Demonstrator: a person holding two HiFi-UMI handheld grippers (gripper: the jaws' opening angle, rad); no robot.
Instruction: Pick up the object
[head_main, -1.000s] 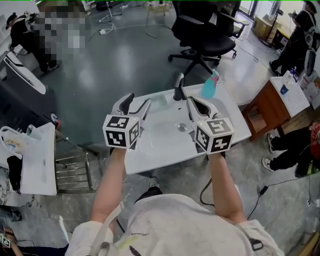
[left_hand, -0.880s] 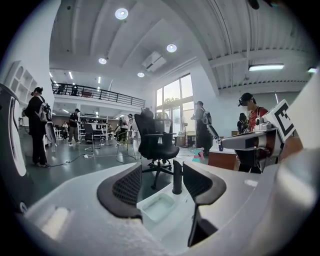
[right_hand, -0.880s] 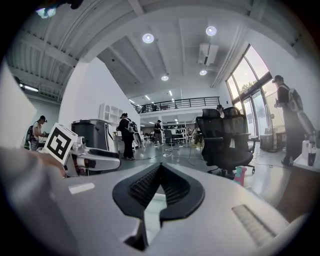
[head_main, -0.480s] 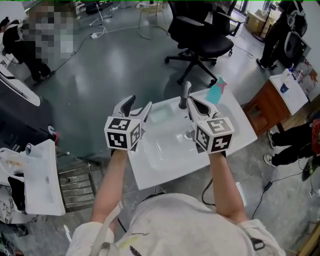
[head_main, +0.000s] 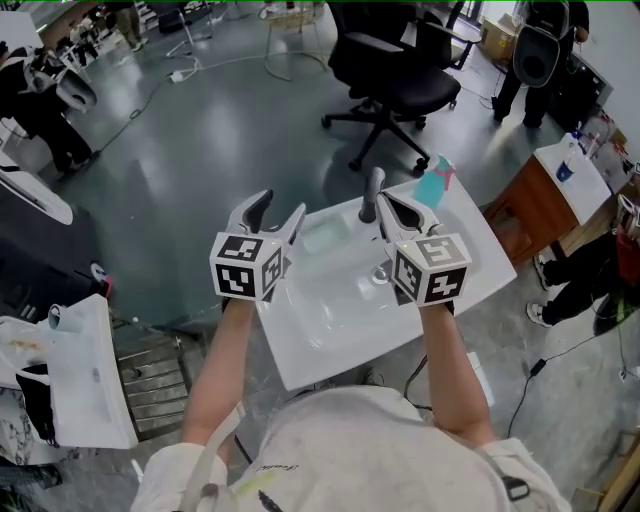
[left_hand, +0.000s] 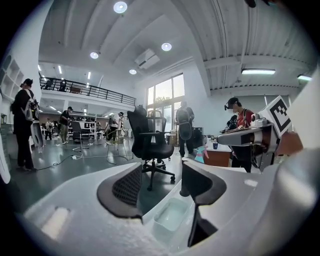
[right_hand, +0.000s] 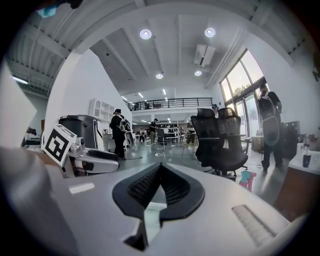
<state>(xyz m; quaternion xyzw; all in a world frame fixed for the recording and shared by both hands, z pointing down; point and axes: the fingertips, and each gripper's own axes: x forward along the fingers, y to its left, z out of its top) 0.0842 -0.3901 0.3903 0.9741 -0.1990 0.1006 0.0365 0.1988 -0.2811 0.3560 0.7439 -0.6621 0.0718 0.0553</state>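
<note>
Head view: sink (head_main: 330, 305) behind right tongs (head_main: 386, 201)

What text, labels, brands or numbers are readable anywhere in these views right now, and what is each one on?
No words or numbers can be read in any view.
Left marker cube and right marker cube: black-and-white square patterns only, no letters or digits.
Teal spray bottle: no print legible.
Small bottle on the side desk: blue patch, too small to read.
</note>
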